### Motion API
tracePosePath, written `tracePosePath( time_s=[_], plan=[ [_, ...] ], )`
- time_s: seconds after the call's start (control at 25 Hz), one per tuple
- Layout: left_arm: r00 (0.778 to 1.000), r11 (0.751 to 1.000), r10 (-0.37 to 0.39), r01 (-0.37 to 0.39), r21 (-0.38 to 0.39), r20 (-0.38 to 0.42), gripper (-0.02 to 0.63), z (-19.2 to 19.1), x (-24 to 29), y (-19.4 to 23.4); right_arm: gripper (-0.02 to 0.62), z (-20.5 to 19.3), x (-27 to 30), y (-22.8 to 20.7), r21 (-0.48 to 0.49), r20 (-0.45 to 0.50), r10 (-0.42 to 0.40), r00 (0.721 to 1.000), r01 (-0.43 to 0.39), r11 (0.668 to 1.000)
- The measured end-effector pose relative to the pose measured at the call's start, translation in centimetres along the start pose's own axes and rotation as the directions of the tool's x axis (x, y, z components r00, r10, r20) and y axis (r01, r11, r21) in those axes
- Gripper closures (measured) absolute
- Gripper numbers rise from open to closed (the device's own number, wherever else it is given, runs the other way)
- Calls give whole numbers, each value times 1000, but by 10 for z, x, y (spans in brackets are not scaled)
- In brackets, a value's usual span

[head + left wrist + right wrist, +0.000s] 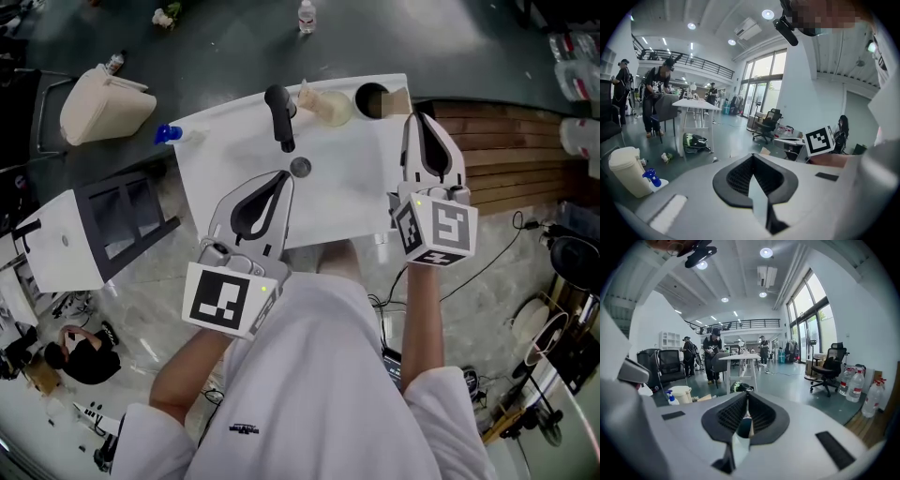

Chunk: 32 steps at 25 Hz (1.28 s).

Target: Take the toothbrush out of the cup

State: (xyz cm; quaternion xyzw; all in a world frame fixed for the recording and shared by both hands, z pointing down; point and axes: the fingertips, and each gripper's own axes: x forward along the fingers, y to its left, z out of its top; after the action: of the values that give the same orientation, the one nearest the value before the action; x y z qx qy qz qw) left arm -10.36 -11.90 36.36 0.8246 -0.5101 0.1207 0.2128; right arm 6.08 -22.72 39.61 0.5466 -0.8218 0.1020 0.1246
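Observation:
In the head view a pale yellowish cup stands at the back of the white sink top, and a pale piece that looks like the toothbrush pokes out at its left. My left gripper hovers over the front left of the top, shut and holding nothing. To the right, my right gripper is at the top's edge, right of the cup and apart from it, also shut. Both gripper views look out across the room, with the left jaws and right jaws closed; neither shows the cup.
A black faucet and a round drain sit left of the cup. A dark round opening and a brown box lie behind it. A blue spray bottle and a beige bin are at the left, a wooden bench at the right.

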Motion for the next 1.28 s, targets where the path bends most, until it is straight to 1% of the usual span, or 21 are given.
tracePosePath(
  time_s=[0.24,0.48,0.84,1.08,1.28],
  plan=[
    [999,1000,0,-1,15,43,601,9,-26,-6,588,28,-42,15,-58,27,1,1000,1,998],
    [997,999,-11,7,47,77,601,15,-52,-18,588,37,-89,32,-69,34,11,999,-9,998],
    [992,998,-20,11,69,123,601,25,-88,-26,588,37,-153,54,-88,33,15,999,-12,996],
    [991,997,-27,16,79,134,601,22,-103,-30,588,24,-177,56,-69,29,-3,1000,5,998],
    [989,995,-36,24,92,140,601,16,-112,-32,588,24,-189,68,-73,37,14,999,-12,997]
  ],
)
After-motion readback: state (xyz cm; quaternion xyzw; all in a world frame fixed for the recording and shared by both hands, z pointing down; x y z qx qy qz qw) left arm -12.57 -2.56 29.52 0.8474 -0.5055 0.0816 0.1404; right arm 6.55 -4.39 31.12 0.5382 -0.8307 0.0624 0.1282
